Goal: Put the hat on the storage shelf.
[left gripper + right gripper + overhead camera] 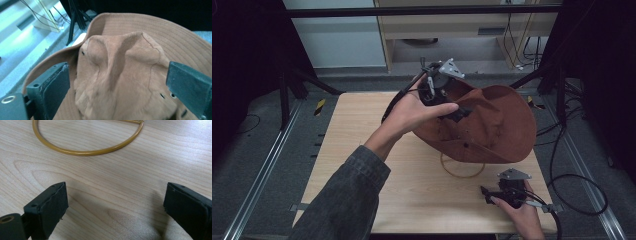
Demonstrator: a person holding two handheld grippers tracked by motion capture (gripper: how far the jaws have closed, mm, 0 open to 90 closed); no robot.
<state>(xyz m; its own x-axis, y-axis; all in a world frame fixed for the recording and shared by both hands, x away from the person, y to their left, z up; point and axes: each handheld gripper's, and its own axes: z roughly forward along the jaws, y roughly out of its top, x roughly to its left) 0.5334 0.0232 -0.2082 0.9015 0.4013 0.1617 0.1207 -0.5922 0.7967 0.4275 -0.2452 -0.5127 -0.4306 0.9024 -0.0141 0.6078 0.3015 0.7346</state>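
L gripper [447,107] hovers at the brown hat [497,120], jaws spread either side of its crown w/o pinching, hat perched above the table [362,130] over a gold ring stand [462,172]; R gripper [497,196] idles spread near the table's front edge; prob. seating or lifting step, next needs a firm close on the crown.

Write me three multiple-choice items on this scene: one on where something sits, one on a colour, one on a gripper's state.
1. Where is the right gripper?
A. low at the table's near right corner
B. on the hat
C. on the floor

2. What colour is the hat?
A. blue
B. brown
C. white

3. How do the right gripper's fingers stand?
A. shut on the ring
B. shut on the hat
C. apart, nothing between them

Answers: 1 A, the high view shows it near that corner. 2 B, the hat is brown in the high view. 3 C, the gold ring lies beyond the fingers, bare wood between them.
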